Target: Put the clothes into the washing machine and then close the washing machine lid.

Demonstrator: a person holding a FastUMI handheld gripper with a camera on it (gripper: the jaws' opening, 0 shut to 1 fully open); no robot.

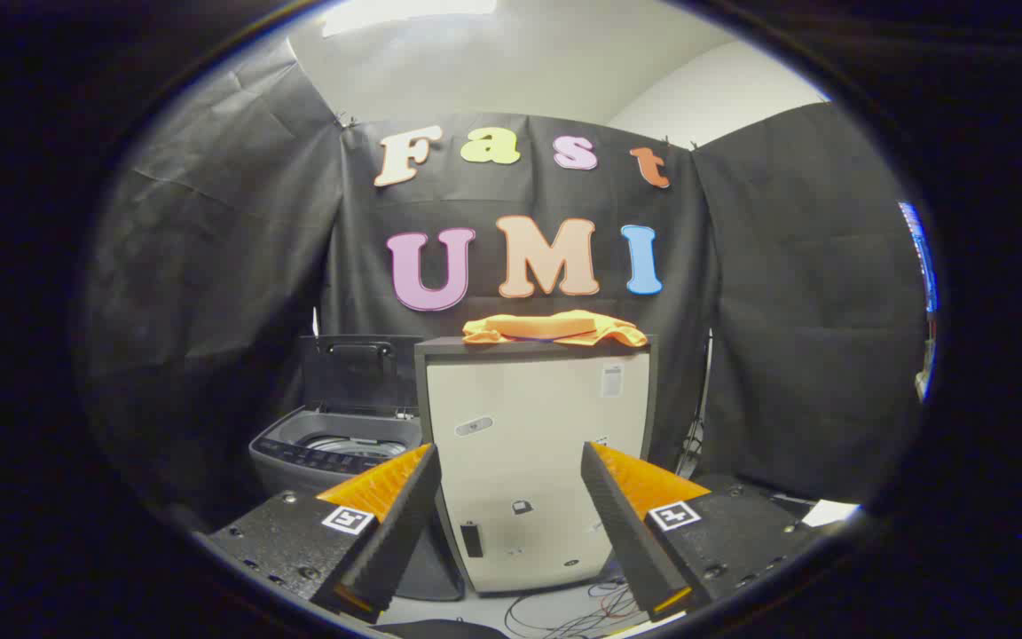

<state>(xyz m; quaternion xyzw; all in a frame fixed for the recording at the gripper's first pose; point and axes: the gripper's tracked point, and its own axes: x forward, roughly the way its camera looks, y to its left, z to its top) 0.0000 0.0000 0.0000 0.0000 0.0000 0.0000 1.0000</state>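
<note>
Cabinet-top clothes (554, 327) beyond spread gripper (507, 461)

Cloth-walled test booth (236, 266), loose floor cables (582, 612)

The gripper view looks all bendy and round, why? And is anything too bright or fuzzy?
In the gripper view, a fisheye lens bows straight edges, like the sides of the white cabinet. A ceiling light glares white up top. The orange clothes and washing machine look sharp, and the open gripper fingers sit close and big.
</note>
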